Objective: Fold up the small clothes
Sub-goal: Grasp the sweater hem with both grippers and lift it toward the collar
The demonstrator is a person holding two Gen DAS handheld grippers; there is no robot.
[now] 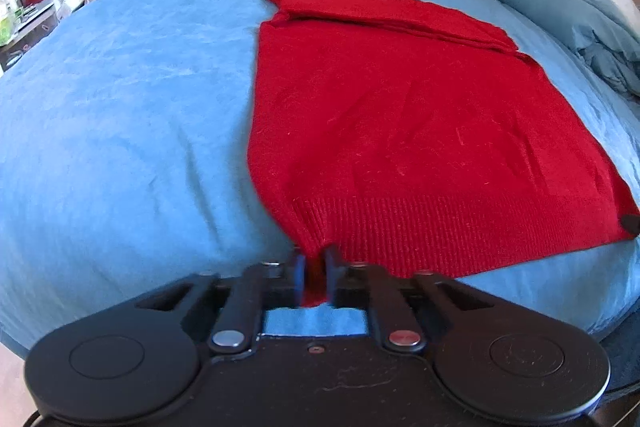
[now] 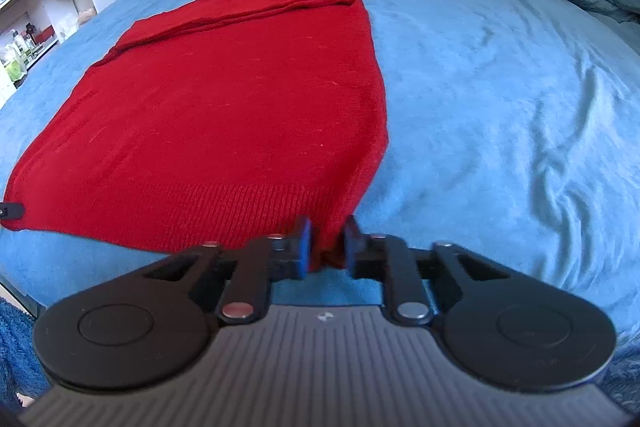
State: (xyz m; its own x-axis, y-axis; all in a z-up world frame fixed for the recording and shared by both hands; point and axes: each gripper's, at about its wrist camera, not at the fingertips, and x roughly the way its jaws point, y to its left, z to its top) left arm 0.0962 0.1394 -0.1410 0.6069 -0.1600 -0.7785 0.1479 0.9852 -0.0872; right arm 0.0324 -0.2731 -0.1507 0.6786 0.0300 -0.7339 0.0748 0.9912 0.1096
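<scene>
Bedroom; blue plush bedspread (image 1: pixel 120 115), pillows at the far end. Item: red knitted sweater (image 1: pixel 400 115), flat, sleeves folded across the far end, long axis running away from both grippers toward the pillows. Left gripper (image 1: pixel 316 267) pinches the near-left ribbed hem corner; right gripper (image 2: pixel 326 247) pinches the near-right corner. Both arms equally near. Likely next move: carry hem forward over body.
</scene>
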